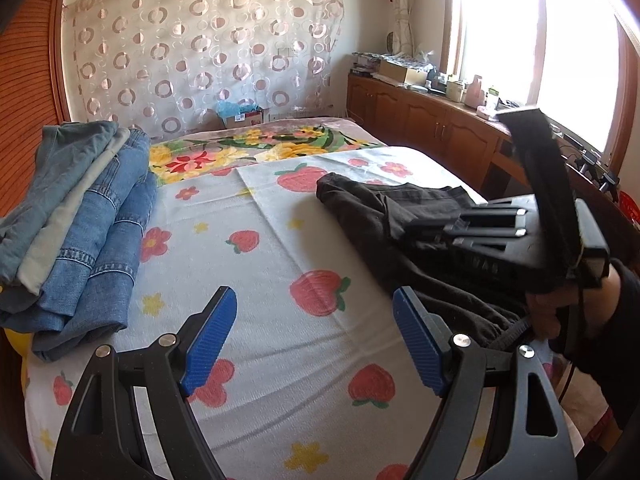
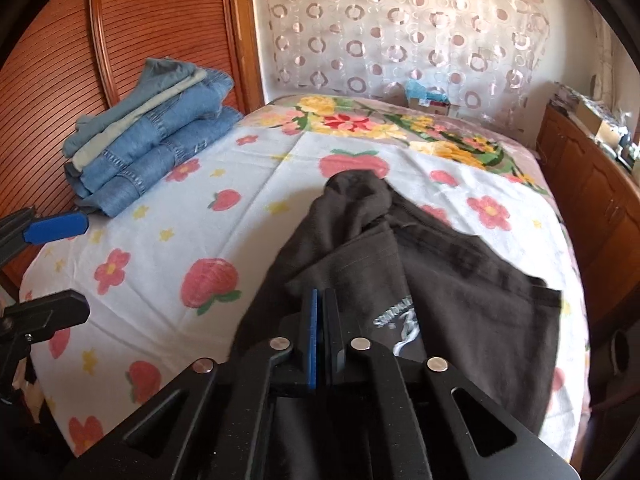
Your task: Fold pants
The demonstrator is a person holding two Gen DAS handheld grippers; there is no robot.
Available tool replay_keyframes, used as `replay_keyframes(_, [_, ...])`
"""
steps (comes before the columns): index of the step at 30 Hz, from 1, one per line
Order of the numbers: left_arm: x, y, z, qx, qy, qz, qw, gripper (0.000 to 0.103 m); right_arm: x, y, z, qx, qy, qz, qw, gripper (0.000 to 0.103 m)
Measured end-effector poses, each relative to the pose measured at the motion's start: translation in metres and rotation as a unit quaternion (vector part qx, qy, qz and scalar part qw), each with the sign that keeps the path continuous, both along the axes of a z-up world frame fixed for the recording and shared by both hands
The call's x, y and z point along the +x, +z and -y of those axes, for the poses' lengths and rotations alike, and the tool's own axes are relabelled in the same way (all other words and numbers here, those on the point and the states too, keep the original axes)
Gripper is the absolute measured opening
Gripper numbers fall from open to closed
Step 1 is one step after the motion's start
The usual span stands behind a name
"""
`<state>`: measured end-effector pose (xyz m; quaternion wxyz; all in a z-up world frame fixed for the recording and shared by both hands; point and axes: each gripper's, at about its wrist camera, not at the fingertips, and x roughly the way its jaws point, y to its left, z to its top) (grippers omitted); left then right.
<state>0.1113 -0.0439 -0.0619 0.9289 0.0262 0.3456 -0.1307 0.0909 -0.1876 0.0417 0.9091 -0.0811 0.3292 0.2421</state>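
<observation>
Crumpled black pants (image 2: 460,280) with a white print lie on the right half of the strawberry-print sheet (image 2: 168,216). My right gripper (image 2: 320,312) sits low over their near edge, its blue pads pressed together; no cloth shows between them. In the left wrist view the same pants (image 1: 360,208) lie to the right, with the right gripper (image 1: 424,228) resting on top and a hand (image 1: 548,312) on its handle. My left gripper (image 1: 316,340) hovers open above bare sheet (image 1: 260,280), left of the pants and holding nothing. It also shows at the right wrist view's left edge, left gripper (image 2: 56,268).
A stack of folded blue jeans (image 1: 88,216) sits at the bed's left side against a wooden headboard (image 2: 60,60). A floral blanket (image 1: 248,148) covers the far end. Wooden cabinets (image 1: 432,120) with clutter run along the right under a bright window.
</observation>
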Motion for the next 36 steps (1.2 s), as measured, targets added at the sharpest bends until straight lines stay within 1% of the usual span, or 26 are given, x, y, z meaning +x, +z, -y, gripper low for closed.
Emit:
replay_keyframes(6, [0.0,-0.003,0.002,-0.003,-0.002,-0.004,1.0,0.081,-0.003,0.022,0.026,0.026,-0.02,0.02,0.999,0.0])
replay_keyframes(10, [0.0,-0.004,0.005,-0.005,-0.005,-0.005,1.0,0.081,-0.012,0.014,0.017,0.023,0.0,0.008,1.0,0.0])
replay_keyframes(12, [0.0,-0.005,0.006,-0.004,-0.005,-0.006,1.0,0.081,-0.011,0.01,0.012,0.019,0.014,0.001,1.0,0.004])
replay_keyframes(13, [0.001,-0.006,0.007,-0.003,-0.005,-0.008,1.0,0.081,-0.011,0.006,0.007,0.017,0.021,-0.002,1.0,0.01])
replay_keyframes(15, [0.0,-0.008,0.007,-0.002,-0.006,-0.009,0.9999,0.081,-0.009,0.0,-0.001,0.007,0.027,-0.005,1.0,0.026])
replay_keyframes(17, [0.0,-0.01,0.008,0.0,-0.007,-0.012,0.9999,0.081,-0.006,-0.008,-0.009,-0.004,0.028,-0.013,1.0,0.027])
replay_keyframes(21, [0.001,-0.018,0.009,-0.002,-0.009,-0.022,0.9997,0.081,0.008,-0.012,-0.014,-0.036,0.021,-0.023,0.999,0.027])
replay_keyframes(22, [0.001,-0.02,0.01,-0.002,-0.009,-0.024,0.9997,0.081,0.008,-0.013,-0.014,-0.039,0.021,-0.023,0.999,0.025])
replay_keyframes(23, [0.001,-0.021,0.01,-0.001,-0.01,-0.025,0.9996,0.081,0.011,-0.012,-0.015,-0.036,0.02,-0.02,0.999,0.008])
replay_keyframes(24, [0.001,-0.022,0.01,-0.001,-0.01,-0.027,0.9996,0.081,0.01,-0.009,-0.013,-0.031,0.018,-0.016,0.999,0.005])
replay_keyframes(26, [0.001,-0.023,0.011,-0.001,-0.011,-0.028,0.9996,0.081,0.008,0.0,-0.005,-0.013,0.011,-0.006,1.0,0.004])
replay_keyframes(29, [0.001,-0.024,0.013,0.0,-0.012,-0.028,0.9995,0.081,0.005,0.007,0.009,0.001,-0.005,0.006,1.0,0.003])
replay_keyframes(36, [0.0,-0.022,0.019,0.004,-0.017,-0.026,0.9995,0.081,0.007,0.026,0.041,0.013,-0.047,0.02,0.999,0.003])
